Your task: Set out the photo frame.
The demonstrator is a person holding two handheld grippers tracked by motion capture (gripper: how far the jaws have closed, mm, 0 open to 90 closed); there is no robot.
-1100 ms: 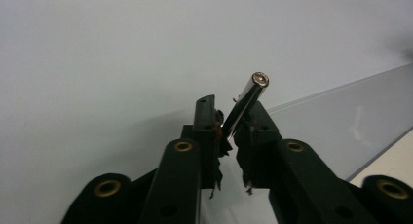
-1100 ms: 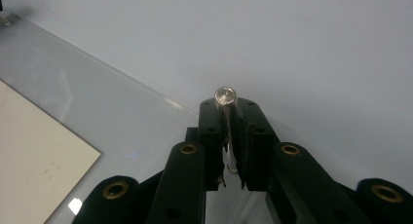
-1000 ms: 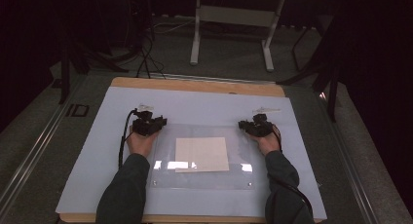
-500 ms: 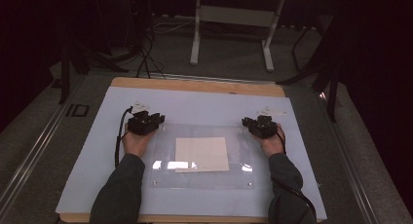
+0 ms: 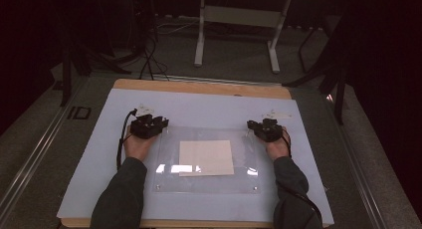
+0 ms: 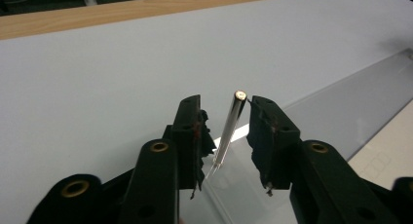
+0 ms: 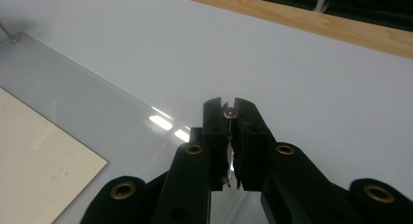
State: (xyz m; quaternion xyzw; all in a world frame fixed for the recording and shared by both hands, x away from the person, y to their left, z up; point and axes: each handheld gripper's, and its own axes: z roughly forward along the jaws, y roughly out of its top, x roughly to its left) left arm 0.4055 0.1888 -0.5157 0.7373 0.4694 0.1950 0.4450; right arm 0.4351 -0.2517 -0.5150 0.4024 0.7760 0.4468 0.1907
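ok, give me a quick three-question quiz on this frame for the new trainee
1. True or false: the right gripper is shut on a metal pin.
2. Fill the gap: a ___ lies at the middle of the clear plate.
3. How do the jaws of the left gripper stand about the second pin?
Key: 1 true. 2 paper sheet. 3 apart, having just been opening, with the second pin between them.

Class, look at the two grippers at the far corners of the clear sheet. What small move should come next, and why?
Probably close the left gripper on the metal post. Its jaws have just been opening and stand apart from the post, while the right gripper is shut on its own post at the clear sheet.
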